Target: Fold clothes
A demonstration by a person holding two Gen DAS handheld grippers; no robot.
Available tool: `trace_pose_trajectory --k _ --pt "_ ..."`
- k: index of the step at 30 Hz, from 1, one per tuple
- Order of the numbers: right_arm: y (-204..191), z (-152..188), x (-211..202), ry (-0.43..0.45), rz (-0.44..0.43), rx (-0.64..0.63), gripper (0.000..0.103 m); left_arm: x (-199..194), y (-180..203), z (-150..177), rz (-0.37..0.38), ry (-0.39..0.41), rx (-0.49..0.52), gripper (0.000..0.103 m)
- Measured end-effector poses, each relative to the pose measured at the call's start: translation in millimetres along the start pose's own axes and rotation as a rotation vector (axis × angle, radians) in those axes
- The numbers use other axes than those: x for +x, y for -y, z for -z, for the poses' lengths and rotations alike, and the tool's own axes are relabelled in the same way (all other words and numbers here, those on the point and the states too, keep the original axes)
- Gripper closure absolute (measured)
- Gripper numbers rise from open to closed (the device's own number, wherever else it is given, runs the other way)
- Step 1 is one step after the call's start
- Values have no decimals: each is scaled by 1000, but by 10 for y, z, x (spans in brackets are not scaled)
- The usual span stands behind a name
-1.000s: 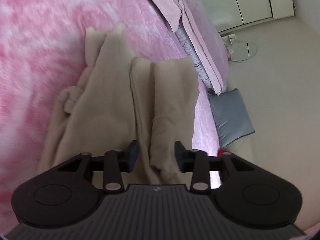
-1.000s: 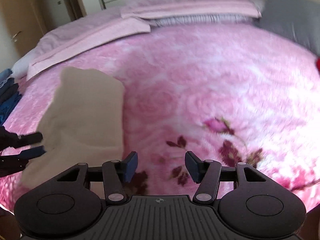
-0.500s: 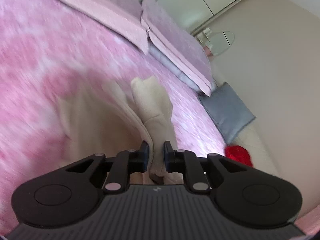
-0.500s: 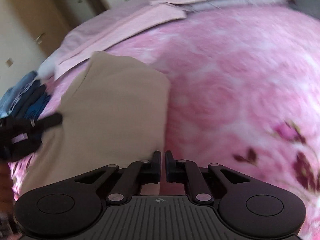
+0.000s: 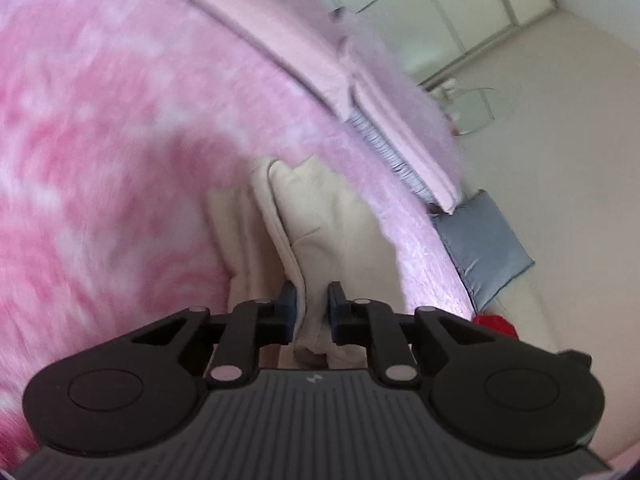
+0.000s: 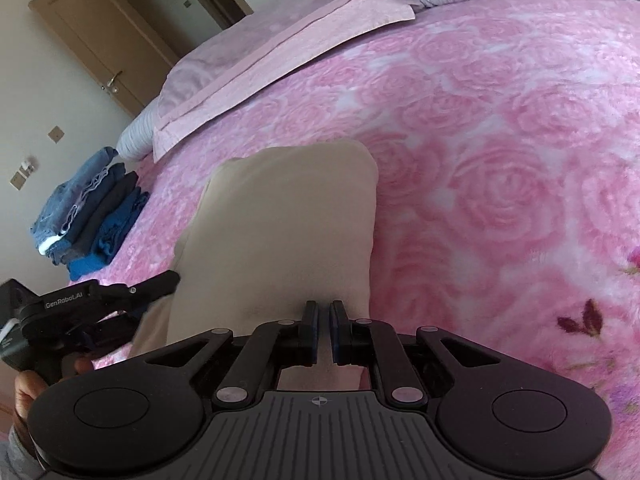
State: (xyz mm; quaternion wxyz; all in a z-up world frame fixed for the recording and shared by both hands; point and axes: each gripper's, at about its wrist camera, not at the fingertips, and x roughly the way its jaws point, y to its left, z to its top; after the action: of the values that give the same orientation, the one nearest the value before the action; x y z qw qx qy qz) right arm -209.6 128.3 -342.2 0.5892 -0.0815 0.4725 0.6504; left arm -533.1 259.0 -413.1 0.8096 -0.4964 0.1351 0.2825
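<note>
A beige garment lies folded on the pink rose blanket. My right gripper is shut on its near edge, with cloth between the pads. In the left wrist view the same beige garment hangs in layered folds, and my left gripper is shut on a bunched edge of it. The left gripper also shows in the right wrist view at the garment's left side, held by a hand.
A stack of folded blue and dark clothes sits at the bed's left edge. Pink pillows lie along the head of the bed. A grey cushion and something red lie beside the bed. A brown door stands beyond.
Both grippers have gone from open to shut on the beige garment's near edge. The garment has been lifted and drawn along, and both views have swung.
</note>
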Motion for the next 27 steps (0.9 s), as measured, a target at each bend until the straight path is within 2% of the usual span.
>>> trace_pose_trajectory --k 4,8,12,14,15,16,18,20,23,24,26,27 --pt "-66 8 57 6 -9 -30 94 -3 -33 12 -35 11 43 90" --pt "-98 45 73 22 -8 -64 94 -51 -68 88 -43 56 -1 84" --pt "-29 80 -38 53 -37 -12 93 -291 107 92 -77 92 1 85" --pt "24 107 -73 62 -52 29 91 -416 215 146 -56 106 15 74" --pt "37 120 -75 66 -55 41 91 -430 255 184 -57 97 18 72" --pt "38 131 -62 70 -53 45 91 -406 273 219 -75 84 27 72" --pt "-5 139 -19 75 -36 26 90 -235 242 276 -167 43 65 73" --pt "-58 126 3 74 -16 -4 89 -110 211 328 -239 12 84 68" --pt "-69 146 -114 67 -3 -8 88 -225 194 384 -229 40 20 69" --pt "-68 156 -162 64 0 -8 84 -312 259 416 -248 58 35 69" --pt "-38 239 -278 71 -2 8 61 -509 379 507 -277 93 45 71" --pt "-5 307 -341 77 -7 24 45 -602 402 572 -264 97 17 71"
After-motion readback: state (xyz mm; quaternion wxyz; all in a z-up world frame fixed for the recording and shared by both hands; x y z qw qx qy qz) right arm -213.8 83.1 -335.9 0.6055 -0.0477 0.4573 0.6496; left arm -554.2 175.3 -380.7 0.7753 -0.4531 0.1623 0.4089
